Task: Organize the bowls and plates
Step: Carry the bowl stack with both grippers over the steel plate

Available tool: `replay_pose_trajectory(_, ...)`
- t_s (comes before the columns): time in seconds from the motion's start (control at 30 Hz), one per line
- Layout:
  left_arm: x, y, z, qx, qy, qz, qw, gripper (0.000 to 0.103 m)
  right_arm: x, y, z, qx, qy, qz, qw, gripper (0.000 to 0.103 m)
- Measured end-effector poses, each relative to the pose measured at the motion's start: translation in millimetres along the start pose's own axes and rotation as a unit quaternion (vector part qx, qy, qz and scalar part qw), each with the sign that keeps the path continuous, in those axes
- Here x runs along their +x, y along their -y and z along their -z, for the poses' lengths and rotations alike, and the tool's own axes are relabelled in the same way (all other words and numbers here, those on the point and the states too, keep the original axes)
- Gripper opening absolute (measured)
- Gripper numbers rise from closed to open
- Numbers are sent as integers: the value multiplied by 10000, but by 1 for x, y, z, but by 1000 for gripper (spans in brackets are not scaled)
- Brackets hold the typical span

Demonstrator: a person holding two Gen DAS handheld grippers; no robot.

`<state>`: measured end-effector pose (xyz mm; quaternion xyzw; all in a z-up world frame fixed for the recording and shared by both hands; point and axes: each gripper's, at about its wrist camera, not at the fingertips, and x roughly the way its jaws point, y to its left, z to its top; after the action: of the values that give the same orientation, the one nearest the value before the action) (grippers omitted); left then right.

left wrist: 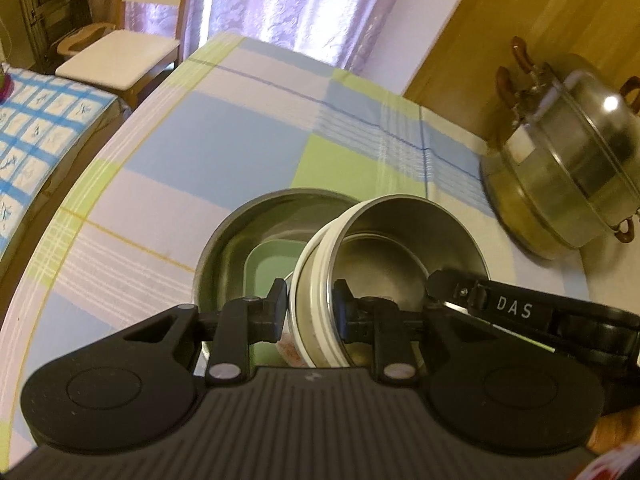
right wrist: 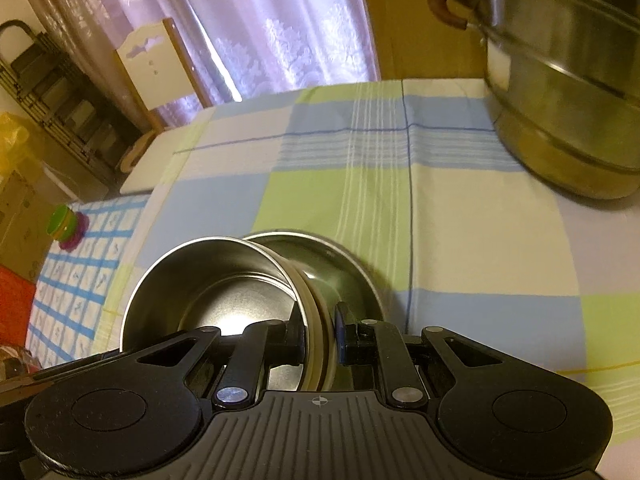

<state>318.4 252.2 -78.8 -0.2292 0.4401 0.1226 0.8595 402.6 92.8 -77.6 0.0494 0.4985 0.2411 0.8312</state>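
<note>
A steel bowl (left wrist: pixel 384 264) with a white band around its outside is held from both sides. My left gripper (left wrist: pixel 310 308) is shut on its left wall, one pad inside and one outside. My right gripper (right wrist: pixel 320 332) is shut on the opposite wall of the same bowl (right wrist: pixel 224 288), and its finger (left wrist: pixel 444 284) shows at the bowl's right rim in the left wrist view. Under and behind the bowl lies a wider steel dish (left wrist: pixel 236 240) (right wrist: pixel 348 264) holding a green square plate (left wrist: pixel 272 268). Whether the bowl touches the dish is hidden.
A plaid blue, green and white cloth (left wrist: pixel 224 136) covers the table. A large stacked steel steamer pot (left wrist: pixel 568 168) (right wrist: pixel 560 100) stands at the far right. To the left are a white chair (left wrist: pixel 120 56) and a lower surface with a blue-checked cloth (right wrist: pixel 80 280).
</note>
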Motion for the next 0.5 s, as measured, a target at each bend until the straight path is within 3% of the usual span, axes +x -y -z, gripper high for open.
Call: replay_pose_trajectory(0.5,18,-16,3,-144,-235,-96,9996,21,28,-3,2,54,-259,55,9996,15)
